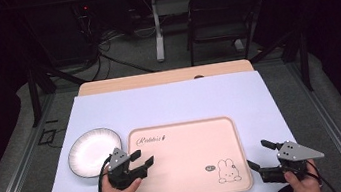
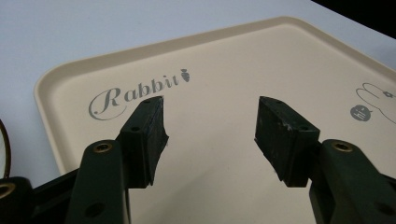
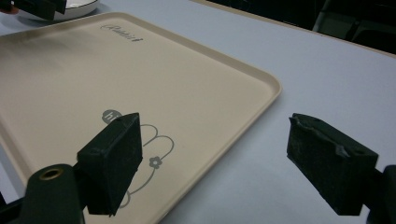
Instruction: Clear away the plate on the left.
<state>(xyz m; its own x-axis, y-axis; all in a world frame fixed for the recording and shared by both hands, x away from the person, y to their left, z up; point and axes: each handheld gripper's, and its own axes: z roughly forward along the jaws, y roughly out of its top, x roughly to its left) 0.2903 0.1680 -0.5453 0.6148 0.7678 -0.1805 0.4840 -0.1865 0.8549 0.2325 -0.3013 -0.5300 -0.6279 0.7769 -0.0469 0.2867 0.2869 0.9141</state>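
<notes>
A beige rabbit-print tray (image 1: 185,144) lay near the table's front edge, a white plate (image 1: 90,150) just beside its left edge, while the left gripper (image 1: 140,162) and right gripper (image 1: 260,154) hovered at its front corners, jaws spread, holding nothing.

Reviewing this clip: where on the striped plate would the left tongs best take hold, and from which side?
Probably the plate's near-right rim, approached from the tray side, where the left tongs already sit with jaws open. The plate lies flat on the table, so only its raised rim offers an edge to pinch: one jaw over it, one under. That is a judgement from its pose.
</notes>
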